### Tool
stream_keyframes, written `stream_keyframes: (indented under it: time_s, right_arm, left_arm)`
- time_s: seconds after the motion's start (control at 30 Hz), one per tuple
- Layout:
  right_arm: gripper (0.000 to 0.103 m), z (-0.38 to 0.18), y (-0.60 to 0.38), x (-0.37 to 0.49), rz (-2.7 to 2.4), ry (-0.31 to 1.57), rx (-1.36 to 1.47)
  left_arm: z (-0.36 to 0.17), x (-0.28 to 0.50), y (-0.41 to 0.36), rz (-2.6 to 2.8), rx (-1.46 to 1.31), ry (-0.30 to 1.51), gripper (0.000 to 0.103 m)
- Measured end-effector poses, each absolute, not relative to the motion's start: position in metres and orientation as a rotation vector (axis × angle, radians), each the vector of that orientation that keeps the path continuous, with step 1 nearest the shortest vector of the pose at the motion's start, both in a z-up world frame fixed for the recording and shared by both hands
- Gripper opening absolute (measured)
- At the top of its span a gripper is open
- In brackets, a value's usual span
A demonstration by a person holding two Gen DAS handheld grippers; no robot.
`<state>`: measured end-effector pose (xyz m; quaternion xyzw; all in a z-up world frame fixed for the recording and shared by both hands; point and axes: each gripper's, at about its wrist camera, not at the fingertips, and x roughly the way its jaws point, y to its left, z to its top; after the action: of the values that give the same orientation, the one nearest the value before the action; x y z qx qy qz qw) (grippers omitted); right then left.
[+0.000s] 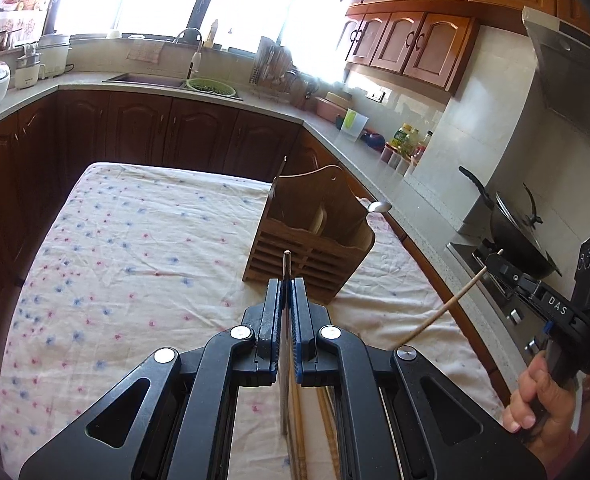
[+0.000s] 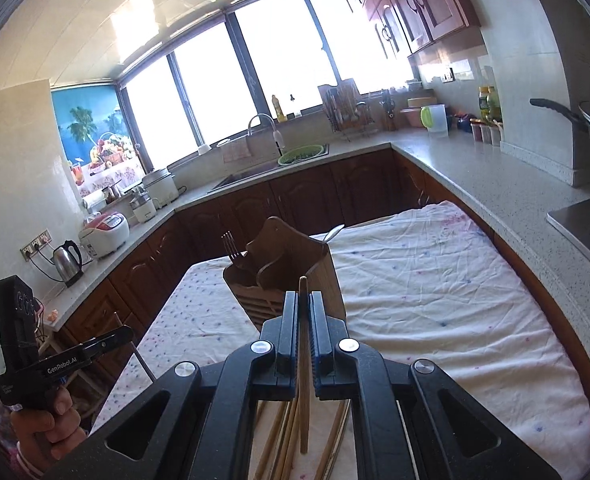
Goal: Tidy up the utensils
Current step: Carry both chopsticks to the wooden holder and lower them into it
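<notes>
1. Two tools are up over the cloth-covered bench (image 1: 135, 240), each clamped narrow on one long utensil.
2. Left tool (image 1: 286, 280): its jaws are pinched on a thin metal utensil (image 1: 286, 264) held edge-on. Its tip pokes out past the fingertips, and its shaft runs back toward the camera. Knife or flat handle, I can't tell from this angle.
3. Right tool (image 2: 304, 300): its jaws are pressed on a wooden chopstick (image 2: 303, 360). The long axis runs along the fingers, tip just proud of them, tail trailing back.
4. More chopsticks (image 2: 279, 440) lie on the bench at the near edge, under both tools.
5. The target looks to be the wooden utensil holder (image 1: 315, 240), standing upright on the bench, already carrying a fork (image 2: 231, 246) and a spoon (image 1: 379, 207).
6. Key relation: in the left view the holder sits just ahead and slightly right of the fingertips; in the right view it sits ahead and slightly left. So it lies between the two, a bit farther out.
7. Both utensils point roughly forward and downward, while the compartments open upward. I'd judge each needs tipping steeper before it drops in.
8. Neither hand seems clearly nearer; both views put the holder close in front.
</notes>
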<state>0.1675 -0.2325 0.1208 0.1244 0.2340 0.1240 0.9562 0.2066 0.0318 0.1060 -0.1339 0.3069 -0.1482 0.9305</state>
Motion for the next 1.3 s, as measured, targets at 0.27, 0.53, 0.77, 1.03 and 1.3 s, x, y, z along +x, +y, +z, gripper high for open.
stream_keyframes:
  time_s: [0.27, 0.53, 0.77, 1.03, 1.3]
  right_arm:
    - [0.005, 0.127, -0.235, 0.169, 0.263, 0.454, 0.265]
    - [0.005, 0.143, -0.236, 0.177, 0.274, 0.408, 0.273]
    - [0.005, 0.175, -0.232, 0.192, 0.276, 0.322, 0.27]
    - [0.005, 0.205, -0.231, 0.228, 0.241, 0.229, 0.281]
    - [0.005, 0.188, -0.226, 0.265, 0.184, 0.213, 0.266]
  left_arm:
    - [0.113, 0.208, 0.035, -0.287, -0.282, 0.602, 0.004]
    - [0.14, 0.22, 0.038, -0.268, -0.284, 0.527, 0.004]
    - [0.18, 0.24, 0.032, -0.251, -0.258, 0.406, 0.004]
    - [0.218, 0.285, 0.027, -0.201, -0.277, 0.284, 0.004]
    - [0.192, 0.335, 0.015, -0.153, -0.309, 0.231, 0.004]
